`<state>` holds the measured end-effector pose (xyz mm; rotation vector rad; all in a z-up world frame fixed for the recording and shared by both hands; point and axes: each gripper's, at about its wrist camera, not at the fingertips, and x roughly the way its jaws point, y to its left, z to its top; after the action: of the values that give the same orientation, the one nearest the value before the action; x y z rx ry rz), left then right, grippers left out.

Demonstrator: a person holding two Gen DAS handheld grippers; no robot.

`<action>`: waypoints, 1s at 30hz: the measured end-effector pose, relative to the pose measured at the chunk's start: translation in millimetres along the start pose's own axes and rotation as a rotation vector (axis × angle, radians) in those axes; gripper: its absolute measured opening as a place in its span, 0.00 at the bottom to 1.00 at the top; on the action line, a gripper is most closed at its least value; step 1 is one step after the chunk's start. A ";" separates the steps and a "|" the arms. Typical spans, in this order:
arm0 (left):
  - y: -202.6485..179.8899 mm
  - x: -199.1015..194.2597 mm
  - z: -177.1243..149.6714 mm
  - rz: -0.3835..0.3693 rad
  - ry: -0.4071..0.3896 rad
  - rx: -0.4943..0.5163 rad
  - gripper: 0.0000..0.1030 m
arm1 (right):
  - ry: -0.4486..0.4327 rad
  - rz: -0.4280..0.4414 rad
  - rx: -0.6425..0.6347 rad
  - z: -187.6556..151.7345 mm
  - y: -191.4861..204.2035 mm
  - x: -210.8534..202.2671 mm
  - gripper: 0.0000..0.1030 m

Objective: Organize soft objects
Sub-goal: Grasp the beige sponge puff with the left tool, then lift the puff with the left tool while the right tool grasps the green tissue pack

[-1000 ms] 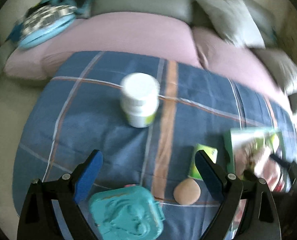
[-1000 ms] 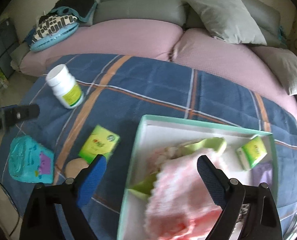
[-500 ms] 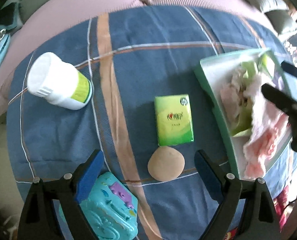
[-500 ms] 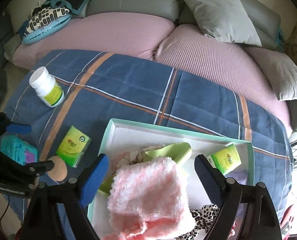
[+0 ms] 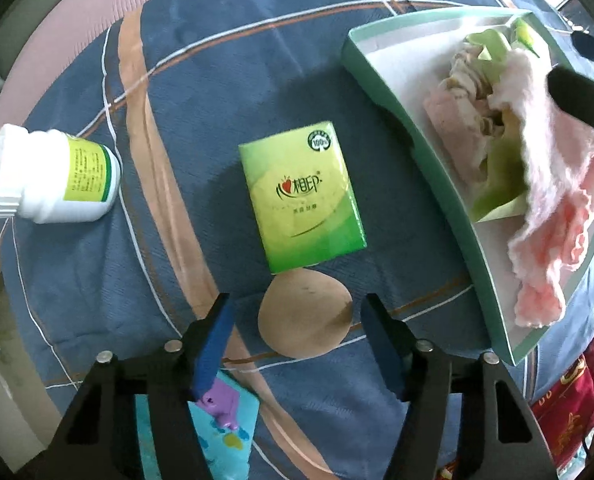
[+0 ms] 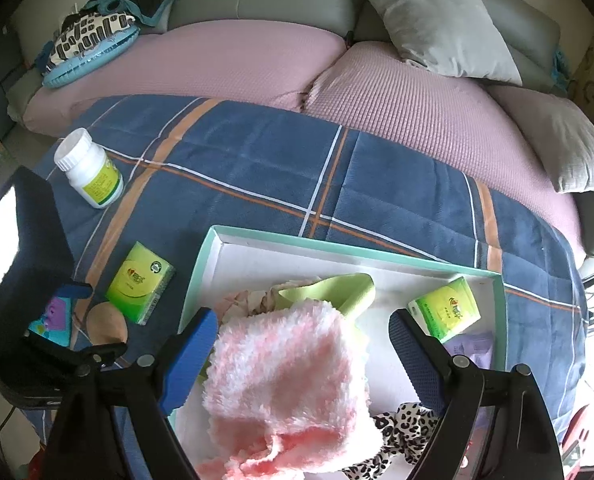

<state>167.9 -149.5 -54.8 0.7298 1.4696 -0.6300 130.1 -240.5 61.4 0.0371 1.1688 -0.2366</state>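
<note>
My left gripper [image 5: 297, 312] is open, its blue fingers on either side of a tan round sponge [image 5: 305, 314] on the blue plaid blanket. A green tissue pack [image 5: 300, 196] lies just beyond the sponge. My right gripper [image 6: 301, 330] is open and empty above a fluffy pink cloth [image 6: 289, 384] in the green-rimmed tray [image 6: 201, 264]. The tray also holds a light green cloth [image 6: 337, 286], a second tissue pack [image 6: 445, 312] and a leopard-print piece [image 6: 401, 420]. The sponge [image 6: 105, 322] and left gripper [image 6: 91, 318] show at left in the right wrist view.
A white pill bottle [image 5: 49, 176] lies on its side at left. A teal toy case [image 5: 217, 432] sits under the left gripper. Pink cushions [image 6: 225, 64] and grey pillows [image 6: 441, 20] lie behind the blanket. The tray's edge [image 5: 429, 168] is right of the tissue pack.
My left gripper has moved forward and down, so its fingers now flank the tan sponge. My right gripper has stayed over the pink cloth in the tray.
</note>
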 end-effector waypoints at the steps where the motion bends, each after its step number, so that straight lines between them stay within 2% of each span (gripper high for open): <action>1: -2.2 1.7 -0.5 -0.004 -0.002 -0.002 0.61 | -0.001 -0.002 0.000 -0.2 -0.6 -0.7 0.87; 3: -5.5 2.7 -1.3 -0.015 -0.012 -0.007 0.50 | -0.002 -0.004 0.001 -0.6 -2.2 -1.4 0.87; 8: -11.6 -2.4 -8.7 -0.010 -0.053 -0.026 0.48 | -0.003 -0.005 0.009 -3.1 -6.0 -3.2 0.87; 15: 1.4 -37.2 -28.5 -0.070 -0.156 -0.099 0.48 | -0.006 -0.007 0.019 -5.7 -11.0 -9.1 0.87; 20: 19.3 -69.0 -41.1 -0.081 -0.272 -0.209 0.48 | -0.018 -0.003 0.024 -6.0 -11.8 -17.1 0.87; 24: 36.2 -86.7 -45.1 -0.130 -0.352 -0.302 0.48 | -0.018 -0.005 0.026 -5.9 -13.2 -20.7 0.87; 30: 57.6 -92.2 -48.8 -0.060 -0.450 -0.506 0.48 | -0.009 0.017 0.023 -3.4 -9.2 -21.6 0.87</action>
<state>178.7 -80.7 41.9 0.1354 1.1602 -0.4049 117.2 -245.4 80.7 0.0663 1.1560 -0.2347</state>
